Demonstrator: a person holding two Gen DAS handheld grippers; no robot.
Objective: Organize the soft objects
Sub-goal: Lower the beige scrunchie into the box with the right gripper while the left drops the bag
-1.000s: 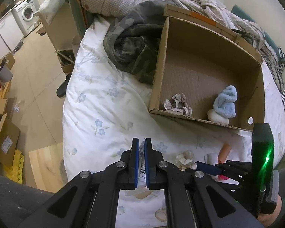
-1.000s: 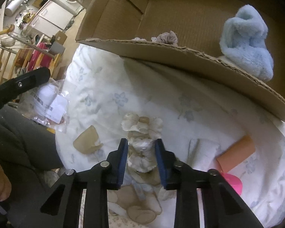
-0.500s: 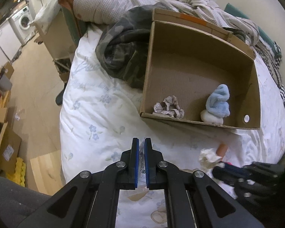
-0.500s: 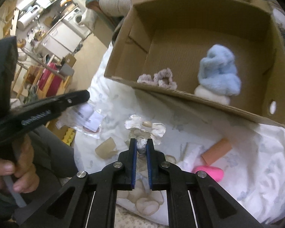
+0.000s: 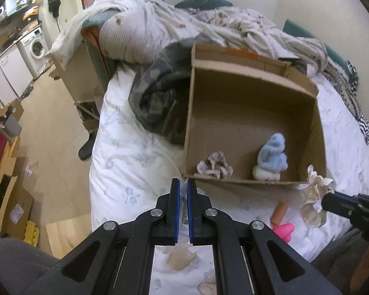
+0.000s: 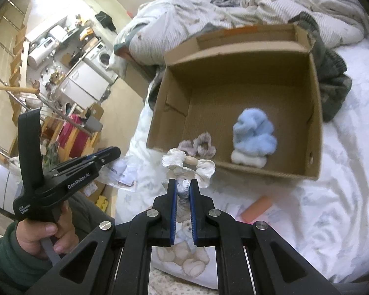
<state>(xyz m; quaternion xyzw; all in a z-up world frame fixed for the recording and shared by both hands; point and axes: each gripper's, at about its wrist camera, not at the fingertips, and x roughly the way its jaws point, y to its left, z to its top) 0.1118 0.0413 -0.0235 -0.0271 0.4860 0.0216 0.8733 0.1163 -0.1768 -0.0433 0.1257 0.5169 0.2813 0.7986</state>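
Note:
An open cardboard box [image 5: 317, 123] [image 6: 314, 113] lies on the white floral bed. Inside are a pink-grey scrunchie [image 5: 215, 166] [image 6: 200, 143] and a blue and white fluffy toy [image 5: 271, 158] [image 6: 253, 135]. My right gripper [image 6: 183, 188] is shut on a cream scrunchie [image 6: 188, 166] and holds it in the air just before the box's near wall; it also shows in the left wrist view [image 5: 314, 194]. My left gripper [image 5: 183, 191] [image 6: 110, 153] is shut on a clear plastic bag with a label [image 5: 184, 211] [image 6: 120, 174], left of the box.
On the bed near the box lie an orange tube [image 5: 279, 212] [image 6: 257, 206], a pink object [image 5: 282, 231] and a beige piece [image 5: 180, 261]. A camouflage garment [image 5: 157, 98] and rumpled bedding [image 5: 233, 24] lie behind the box. The bed's left edge drops to the floor [image 5: 49, 135].
My right gripper shut on the cream scrunchie and lifted it off the bed toward the box. My left gripper rose with the plastic bag still held.

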